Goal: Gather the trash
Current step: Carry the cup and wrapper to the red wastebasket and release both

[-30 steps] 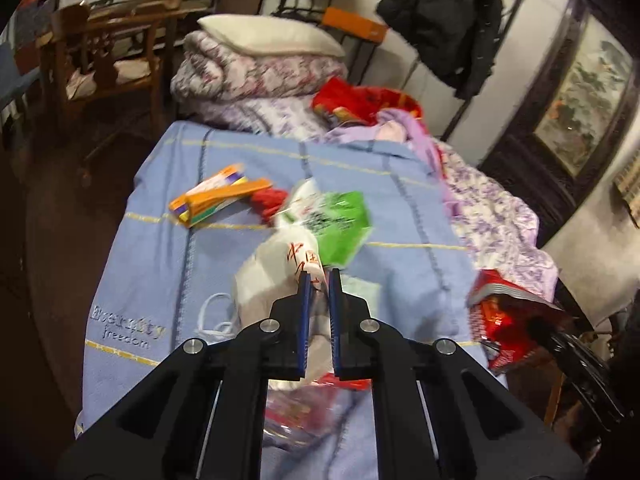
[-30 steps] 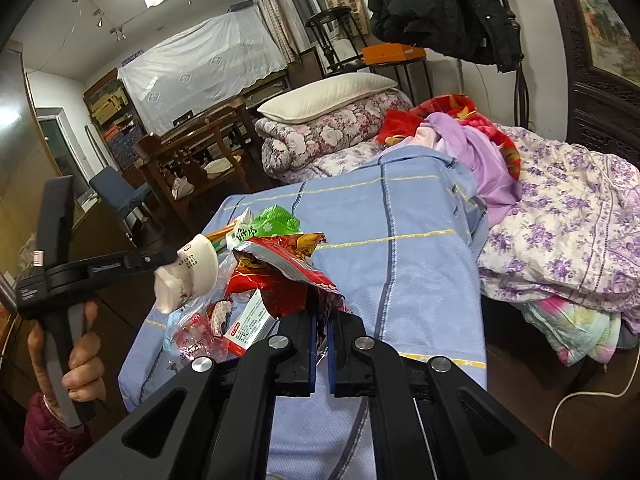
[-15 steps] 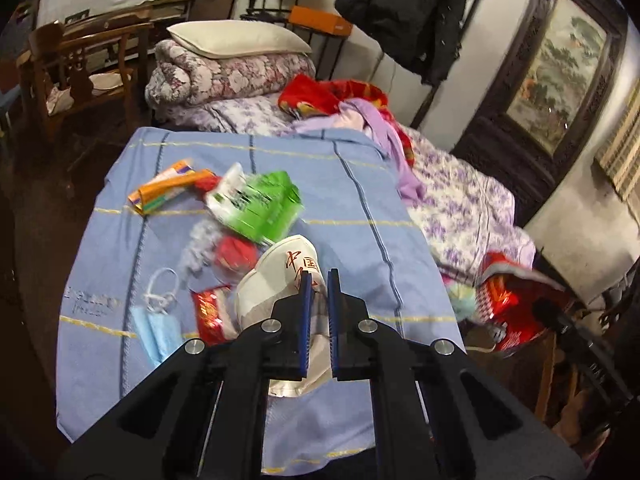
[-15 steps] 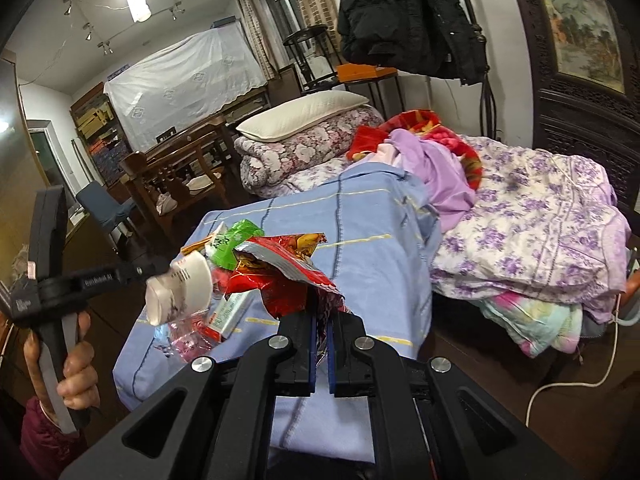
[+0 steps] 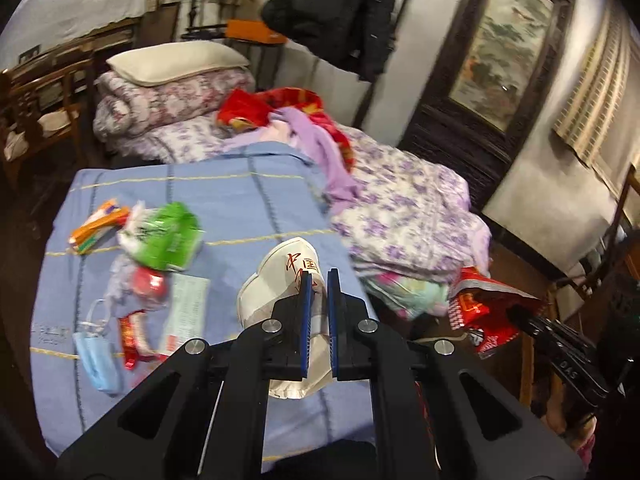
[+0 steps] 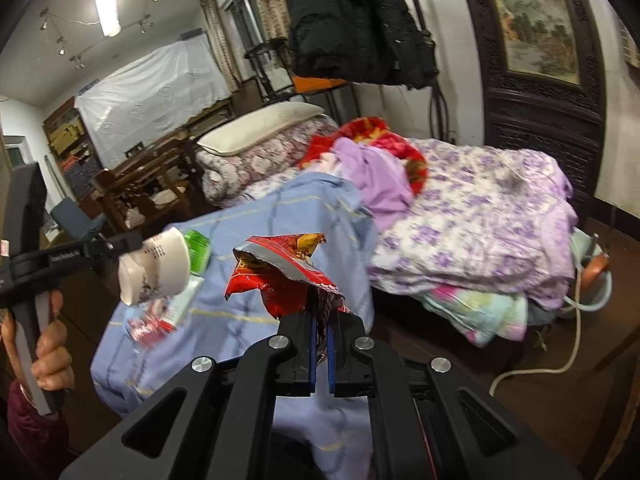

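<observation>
Left wrist view: the left gripper (image 5: 318,276) has its fingers clamped on a crushed white paper cup (image 5: 280,280) with red characters on its side; the cup's wall is pinched between the blue pads and most of the cup bulges out to the left of the fingers. Beyond and below the fingertips lies a blue checked sheet (image 5: 248,196) spread over the bed. Left of the fingers, on that sheet, more litter lies scattered: a green packet (image 5: 168,236), an orange and yellow box (image 5: 98,226) further left, a blue face mask (image 5: 98,360) near the sheet's near edge, a small red wrapper (image 5: 134,338) just beside the mask, and a white slip of paper (image 5: 186,308). To the right of the fingers, off the bed, the right gripper shows as a dark shape holding a red bag.

In the right wrist view the right gripper (image 6: 320,308) is closed tight on a red snack bag (image 6: 280,272), whose torn silver-lined mouth stands open above the fingertips. Left of these fingers a hand (image 6: 44,344) grasps the left gripper's handle, the cup sticking out from its tip over the sheet's edge. A purple flowered quilt (image 6: 480,216) lies heaped to the right of the fingers.
</observation>
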Available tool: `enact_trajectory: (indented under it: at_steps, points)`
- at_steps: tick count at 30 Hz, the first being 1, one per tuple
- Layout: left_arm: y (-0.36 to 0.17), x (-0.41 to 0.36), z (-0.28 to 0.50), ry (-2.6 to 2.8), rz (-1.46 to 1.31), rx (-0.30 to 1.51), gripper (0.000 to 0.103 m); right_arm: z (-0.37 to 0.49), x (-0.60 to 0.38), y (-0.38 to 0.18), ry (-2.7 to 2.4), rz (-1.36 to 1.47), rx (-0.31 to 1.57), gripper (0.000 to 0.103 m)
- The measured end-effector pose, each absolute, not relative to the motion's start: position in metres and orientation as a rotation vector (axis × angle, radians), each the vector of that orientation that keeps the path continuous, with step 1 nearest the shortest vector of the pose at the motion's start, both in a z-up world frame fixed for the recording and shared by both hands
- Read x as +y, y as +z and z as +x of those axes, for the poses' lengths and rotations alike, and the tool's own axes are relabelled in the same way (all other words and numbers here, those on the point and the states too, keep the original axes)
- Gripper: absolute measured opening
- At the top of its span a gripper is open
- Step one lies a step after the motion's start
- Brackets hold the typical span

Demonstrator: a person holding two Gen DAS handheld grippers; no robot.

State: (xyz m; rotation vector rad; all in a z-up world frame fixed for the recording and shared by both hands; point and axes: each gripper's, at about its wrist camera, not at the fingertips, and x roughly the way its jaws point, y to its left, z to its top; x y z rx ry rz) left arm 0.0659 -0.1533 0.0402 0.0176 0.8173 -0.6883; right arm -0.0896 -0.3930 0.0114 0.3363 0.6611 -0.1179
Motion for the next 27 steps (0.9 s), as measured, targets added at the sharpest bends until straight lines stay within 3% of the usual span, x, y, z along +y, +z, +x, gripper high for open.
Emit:
enact_trajectory:
  at_steps: [11,22,25,26,27]
  points:
    - [0.017,-0.23,0.01,-0.85,0.104,0.882,0.008,-0.148,-0.446,-0.049,-0.251,0.361,0.794,0.005]
    - [-0.039,-0.311,-0.036,-0.973,0.232,1.003,0.008,-0.179,-0.486,-0.177,-0.338,0.503,1.021,0.005]
    - [-0.058,-0.333,-0.045,-1.0,0.275,1.038,0.008,-0.176,-0.492,-0.217,-0.322,0.548,1.083,0.014]
    - [-0.065,-0.341,-0.048,-1.013,0.29,1.051,0.008,-0.173,-0.496,-0.237,-0.319,0.575,1.124,0.034]
    - [-0.07,-0.345,-0.05,-1.021,0.302,1.059,0.008,-0.173,-0.498,-0.246,-0.327,0.591,1.141,0.043]
